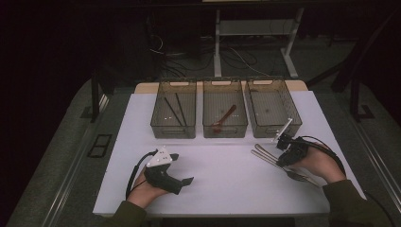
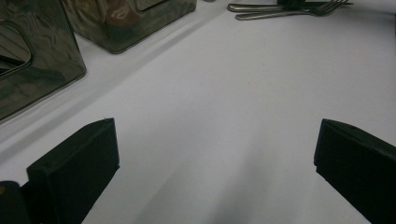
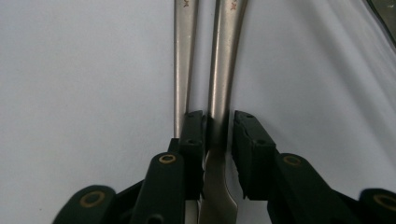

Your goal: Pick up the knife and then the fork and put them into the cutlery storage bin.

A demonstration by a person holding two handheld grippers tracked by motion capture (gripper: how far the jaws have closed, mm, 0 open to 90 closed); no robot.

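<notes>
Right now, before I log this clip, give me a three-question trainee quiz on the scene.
1. True or false: the right gripper has its jaws around one metal handle.
2. How many bins stand along the table's far side?
3. The left gripper is: A open over bare table, B shut on a fork, C inside a bin.

Key: 1 true; 2 three; 3 A.

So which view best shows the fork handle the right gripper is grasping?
The right gripper view: the fork handle runs straight between the jaws. The high view shows the cutlery small and dim beside the right gripper; the left gripper view catches it at the top edge.
</notes>
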